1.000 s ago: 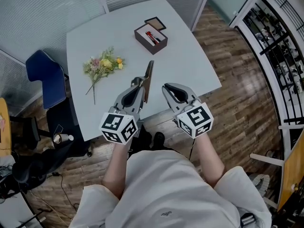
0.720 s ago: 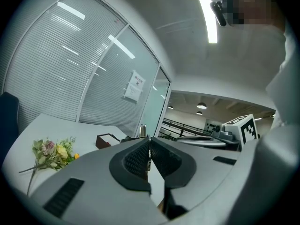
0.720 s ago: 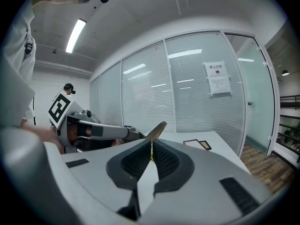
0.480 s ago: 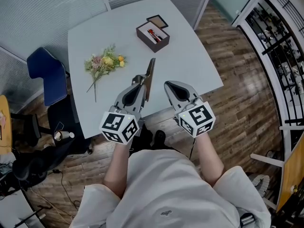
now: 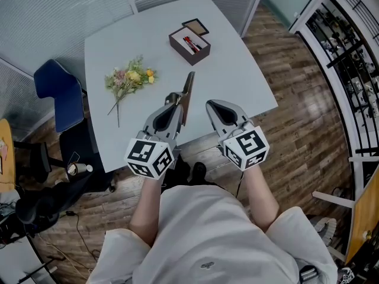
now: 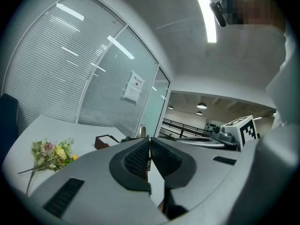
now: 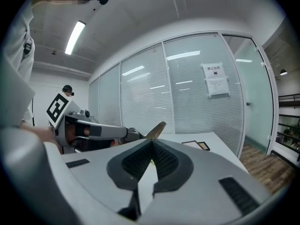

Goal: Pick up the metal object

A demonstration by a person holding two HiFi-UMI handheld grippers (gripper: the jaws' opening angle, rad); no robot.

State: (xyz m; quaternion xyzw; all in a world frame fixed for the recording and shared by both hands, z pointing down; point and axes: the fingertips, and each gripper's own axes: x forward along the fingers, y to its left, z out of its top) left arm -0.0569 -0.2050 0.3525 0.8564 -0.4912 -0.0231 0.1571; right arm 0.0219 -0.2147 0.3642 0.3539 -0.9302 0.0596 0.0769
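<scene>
The metal object [image 5: 187, 93] is a long, flat, bronze-coloured strip. My left gripper [image 5: 176, 101] is shut on its near end and holds it off the white table [image 5: 148, 34], pointing away from me. In the right gripper view the strip [image 7: 156, 130] sticks up and to the right out of the left gripper's tip. From the left gripper view, the left gripper [image 6: 149, 149] has its pads pressed together, with only a thin edge showing between them. My right gripper [image 5: 211, 105] hovers just right of the strip, shut with nothing in it [image 7: 152, 151].
A small bunch of flowers [image 5: 129, 80] lies on the table's left part. A dark open box [image 5: 189, 44] with red items stands at the back, its lid [image 5: 193, 27] beside it. A blue chair [image 5: 58, 96] is at the left. The table's near edge runs under both grippers.
The right gripper's jaws have come fully together. Both grippers and the strip stay in nearly the same place.
</scene>
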